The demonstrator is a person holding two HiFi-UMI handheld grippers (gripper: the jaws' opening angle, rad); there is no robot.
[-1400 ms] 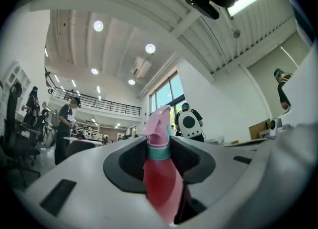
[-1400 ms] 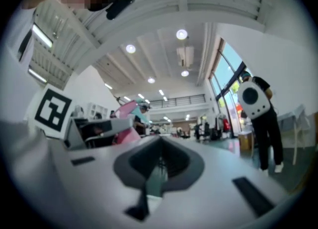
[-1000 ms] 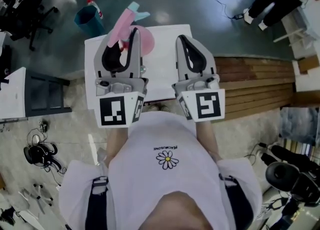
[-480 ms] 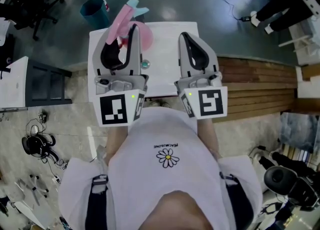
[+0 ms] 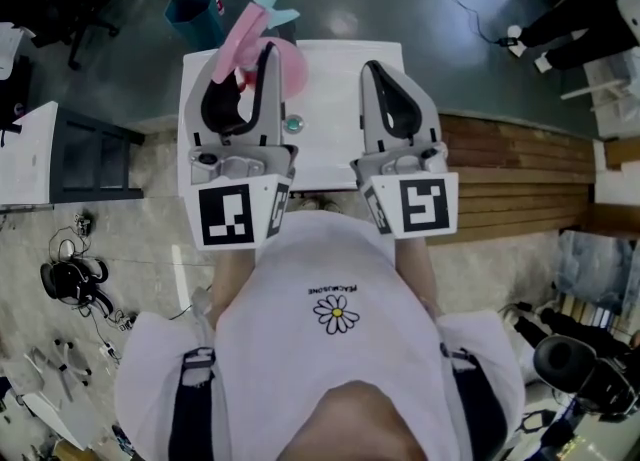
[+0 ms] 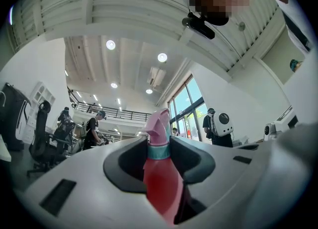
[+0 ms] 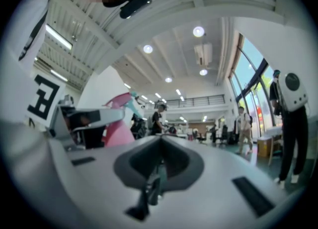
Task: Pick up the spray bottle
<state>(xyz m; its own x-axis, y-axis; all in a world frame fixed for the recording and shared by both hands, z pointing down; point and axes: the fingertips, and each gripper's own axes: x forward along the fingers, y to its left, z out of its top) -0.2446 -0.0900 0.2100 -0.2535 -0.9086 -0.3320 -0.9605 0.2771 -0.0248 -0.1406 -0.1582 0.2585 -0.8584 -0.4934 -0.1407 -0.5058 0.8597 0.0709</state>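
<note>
Left tongs (image 6: 160, 147) clamp glossy pink plastic spray bottle (image 6: 161, 186) (teal collar (image 6: 159, 152)).

Lab hall: office chair (image 6: 39, 141), mezzanine railing (image 6: 119, 114)

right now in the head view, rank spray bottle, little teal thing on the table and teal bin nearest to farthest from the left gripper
1. spray bottle: clamped in the left gripper.
2. little teal thing: on the table, just right of it.
3. teal bin: beyond the table's far-left corner.

No legible text; tiny print (image 5: 332, 295) on the white shirt (image 5: 290, 369) is unreadable.
</note>
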